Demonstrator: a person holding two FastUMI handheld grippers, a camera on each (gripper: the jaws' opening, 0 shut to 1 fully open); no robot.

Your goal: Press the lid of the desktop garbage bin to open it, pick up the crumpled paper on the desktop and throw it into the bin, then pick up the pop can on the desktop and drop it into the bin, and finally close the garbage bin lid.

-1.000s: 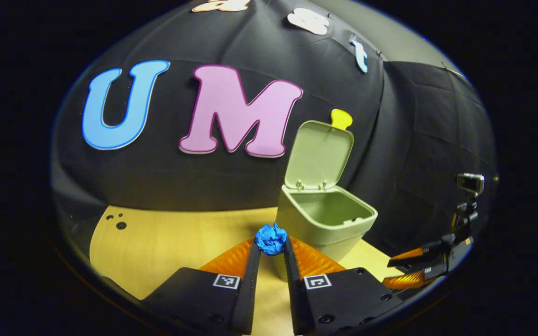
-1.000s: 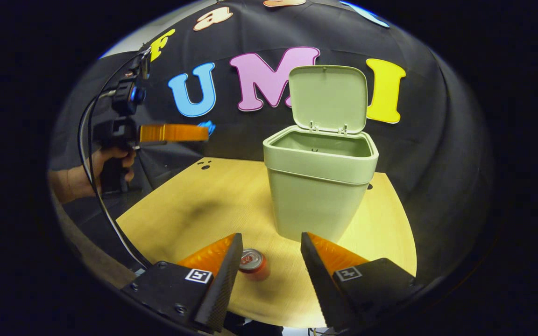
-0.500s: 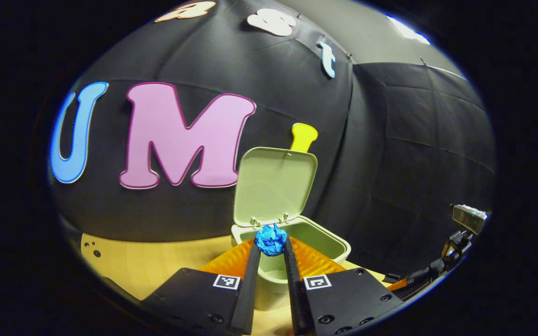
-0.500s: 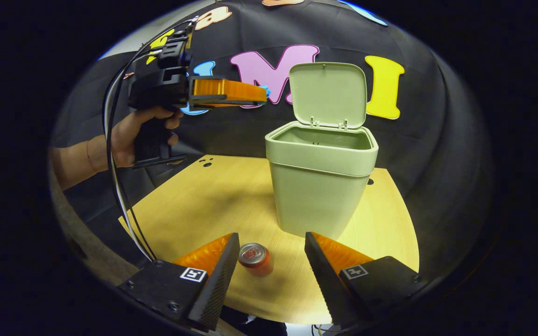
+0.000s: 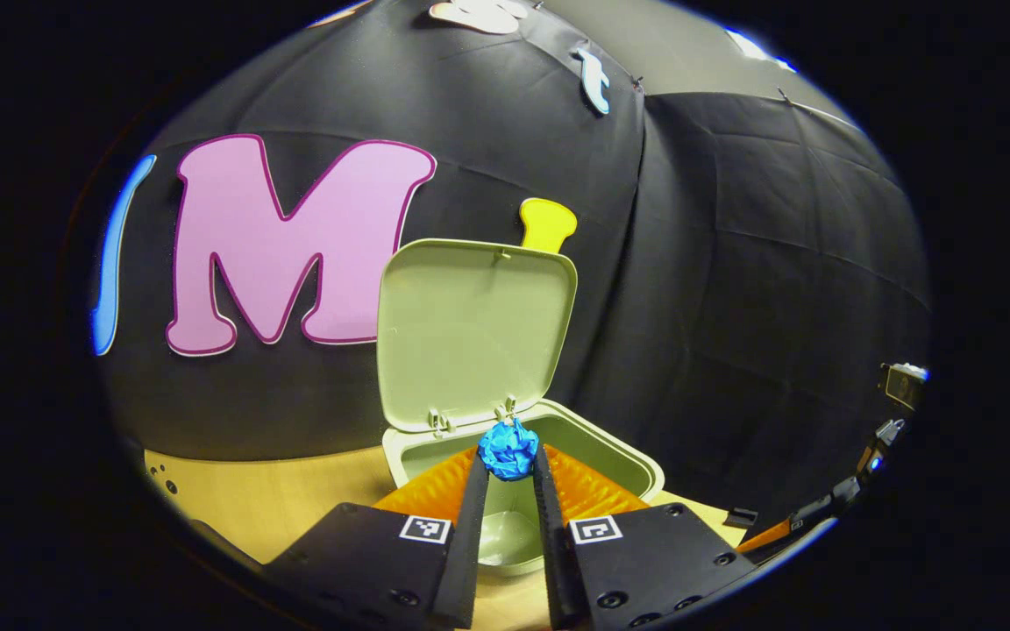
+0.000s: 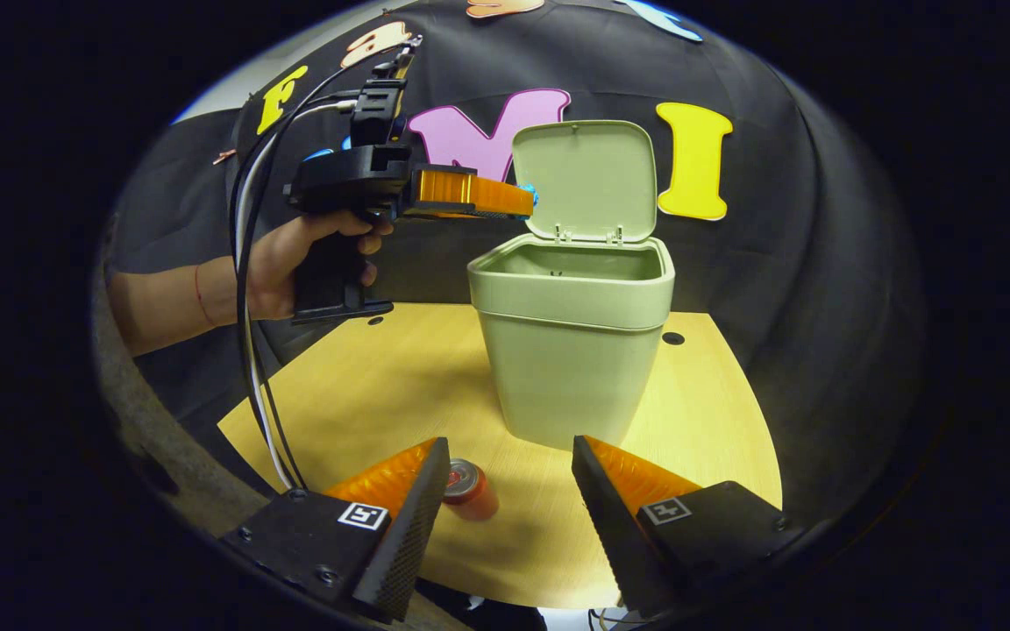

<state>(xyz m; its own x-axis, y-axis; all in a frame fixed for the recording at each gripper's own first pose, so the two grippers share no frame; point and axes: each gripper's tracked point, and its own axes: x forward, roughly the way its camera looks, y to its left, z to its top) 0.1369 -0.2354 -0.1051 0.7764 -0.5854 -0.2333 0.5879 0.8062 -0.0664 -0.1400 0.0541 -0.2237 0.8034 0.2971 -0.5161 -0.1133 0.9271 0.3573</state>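
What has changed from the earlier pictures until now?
The left hand-held gripper, shut on the blue crumpled paper, moved from beside the bin to above its open mouth. Unchanged: the lid is up, the pop can lies on the table, and the right hand-held gripper is open.

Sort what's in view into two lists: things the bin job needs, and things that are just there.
Belongs to the job:
- garbage bin, lid up
- blue crumpled paper, in the left gripper
- pop can, on the table by the right gripper

Just there:
- wooden table
- cables
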